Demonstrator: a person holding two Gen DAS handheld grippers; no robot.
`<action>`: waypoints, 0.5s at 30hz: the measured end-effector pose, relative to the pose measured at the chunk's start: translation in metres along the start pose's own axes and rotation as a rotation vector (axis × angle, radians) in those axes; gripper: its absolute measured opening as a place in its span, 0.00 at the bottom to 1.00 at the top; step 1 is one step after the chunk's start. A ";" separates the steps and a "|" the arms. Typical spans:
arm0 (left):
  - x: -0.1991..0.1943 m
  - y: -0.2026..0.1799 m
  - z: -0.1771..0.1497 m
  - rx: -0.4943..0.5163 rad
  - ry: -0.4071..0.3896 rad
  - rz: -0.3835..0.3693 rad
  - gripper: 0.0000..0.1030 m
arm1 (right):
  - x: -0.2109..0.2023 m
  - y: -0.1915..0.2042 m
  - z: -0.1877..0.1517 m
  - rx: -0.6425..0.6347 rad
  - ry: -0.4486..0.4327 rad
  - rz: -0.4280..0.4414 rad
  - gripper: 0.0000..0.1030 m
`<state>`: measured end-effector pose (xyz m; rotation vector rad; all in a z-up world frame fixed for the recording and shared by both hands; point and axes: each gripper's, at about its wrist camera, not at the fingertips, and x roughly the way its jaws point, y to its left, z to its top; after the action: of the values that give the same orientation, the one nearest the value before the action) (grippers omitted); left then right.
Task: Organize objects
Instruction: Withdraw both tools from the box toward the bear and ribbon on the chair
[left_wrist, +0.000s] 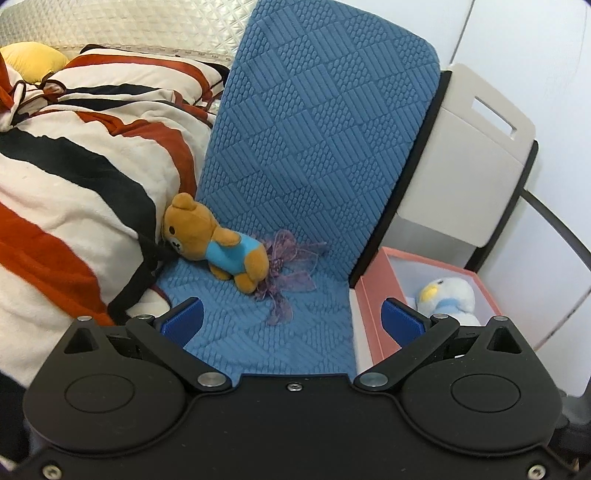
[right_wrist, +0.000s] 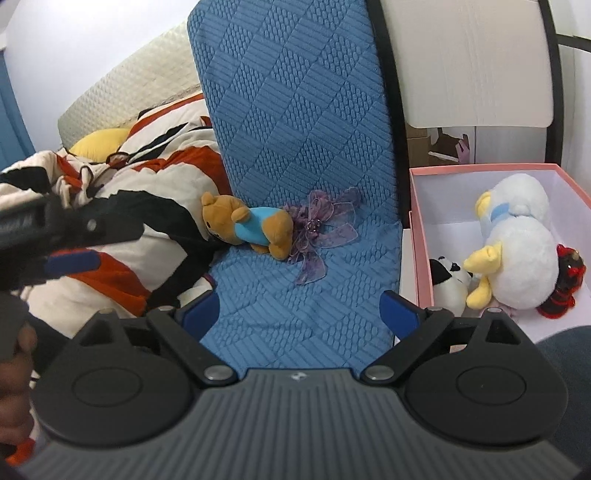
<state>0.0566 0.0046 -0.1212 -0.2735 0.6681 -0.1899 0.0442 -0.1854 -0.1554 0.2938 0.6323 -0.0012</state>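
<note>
Stood wide apart on both grippers, jaws empty: left gripper (left_wrist: 291, 317) spread over the blue textured cushion (left_wrist: 317, 140), right gripper (right_wrist: 299, 308) likewise, nothing between the blue pads (right_wrist: 397, 312). Judged to be at the reach-in step, before any pickup. Found lying on its side on the cushion, head against the striped blanket (left_wrist: 85, 192): a brown teddy bear (left_wrist: 218, 243) in a blue shirt, with a purple gauze ribbon bow (left_wrist: 291, 273) touching its feet. Seen beside the cushion, on the far side from the blanket: a pink box (right_wrist: 417, 229) already holding a large white duck plush (right_wrist: 517, 243), a small panda plush (right_wrist: 448, 280) and a dark red-trimmed toy (right_wrist: 565, 280). Called for next, probably: closing on the bear's soft body, lifting clear of the bow, then carrying across into the box. Noted as risks: gauze loops snagging on a fingertip and dragging along; black blanket strap (left_wrist: 147, 273) just beside the bear's head; little free room left in the box beside the duck. Also noted: a yellow pillow (left_wrist: 35, 59) well behind, clear of the work.
</note>
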 end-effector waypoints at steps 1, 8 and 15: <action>0.006 0.001 0.001 -0.002 0.001 0.000 1.00 | 0.004 0.000 0.000 -0.001 -0.005 0.005 0.92; 0.045 0.020 0.008 -0.030 -0.024 0.035 0.99 | 0.033 -0.002 0.010 -0.029 -0.015 -0.006 0.92; 0.090 0.048 0.025 -0.073 -0.005 0.076 0.99 | 0.069 -0.010 0.026 -0.026 -0.007 0.034 0.92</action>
<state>0.1460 0.0313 -0.1703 -0.3177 0.6799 -0.0923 0.1145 -0.1957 -0.1787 0.2790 0.6195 0.0383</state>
